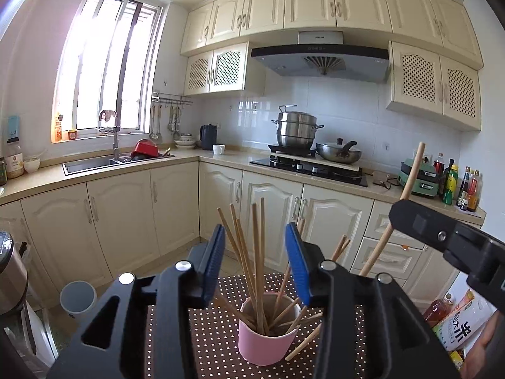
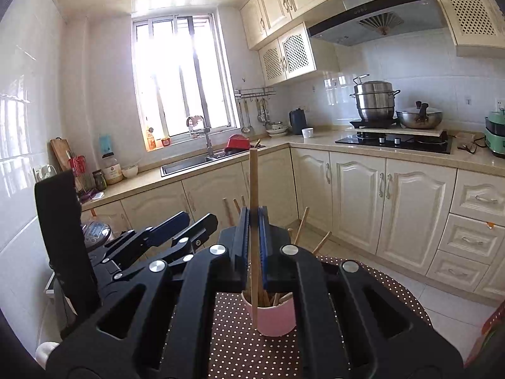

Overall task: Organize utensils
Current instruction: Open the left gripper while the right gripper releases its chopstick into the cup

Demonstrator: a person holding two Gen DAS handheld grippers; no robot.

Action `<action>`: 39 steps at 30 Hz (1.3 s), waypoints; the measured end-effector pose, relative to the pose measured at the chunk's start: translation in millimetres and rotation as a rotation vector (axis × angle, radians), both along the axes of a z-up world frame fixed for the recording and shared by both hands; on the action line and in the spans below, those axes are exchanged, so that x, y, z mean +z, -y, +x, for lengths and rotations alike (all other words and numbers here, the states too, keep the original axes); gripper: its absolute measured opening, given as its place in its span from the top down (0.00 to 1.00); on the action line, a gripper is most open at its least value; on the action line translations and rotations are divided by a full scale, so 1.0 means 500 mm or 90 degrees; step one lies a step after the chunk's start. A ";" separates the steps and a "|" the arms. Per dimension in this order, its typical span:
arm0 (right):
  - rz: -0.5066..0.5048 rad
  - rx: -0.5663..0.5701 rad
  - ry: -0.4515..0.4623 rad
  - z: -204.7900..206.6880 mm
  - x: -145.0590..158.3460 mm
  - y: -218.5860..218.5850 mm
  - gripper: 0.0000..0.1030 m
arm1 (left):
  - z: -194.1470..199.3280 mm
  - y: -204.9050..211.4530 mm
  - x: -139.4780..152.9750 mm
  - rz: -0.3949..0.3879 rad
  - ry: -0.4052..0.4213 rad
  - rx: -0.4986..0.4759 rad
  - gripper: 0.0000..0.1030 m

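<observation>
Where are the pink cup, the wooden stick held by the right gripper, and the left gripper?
pink cup [image 1: 265, 344], left wrist view, front wall.
wooden stick [image 2: 254, 189], right wrist view, shaft above the jaws.
left gripper [image 1: 255, 262], left wrist view, midway between its blue fingertips.

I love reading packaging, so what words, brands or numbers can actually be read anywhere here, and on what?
"米": large character on the white bag at lower right; its smaller print is blurred.
Range hood brand: too small.
Countertop bottles and jar labels: too blurred.
</observation>
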State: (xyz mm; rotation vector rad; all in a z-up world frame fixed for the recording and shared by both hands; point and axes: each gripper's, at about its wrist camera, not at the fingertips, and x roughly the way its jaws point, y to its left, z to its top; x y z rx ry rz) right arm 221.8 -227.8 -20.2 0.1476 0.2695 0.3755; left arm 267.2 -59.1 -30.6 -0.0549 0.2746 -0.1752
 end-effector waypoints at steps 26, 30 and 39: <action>-0.019 -0.033 0.075 0.043 0.024 -0.062 0.94 | -0.067 -0.113 0.031 0.035 0.035 0.113 0.49; -0.031 -0.035 0.076 0.055 0.017 -0.072 0.94 | -0.060 -0.126 0.029 0.032 0.030 0.118 0.49; -0.055 -0.042 0.062 0.078 -0.013 -0.085 0.94 | -0.047 -0.141 0.018 0.031 0.018 0.129 0.49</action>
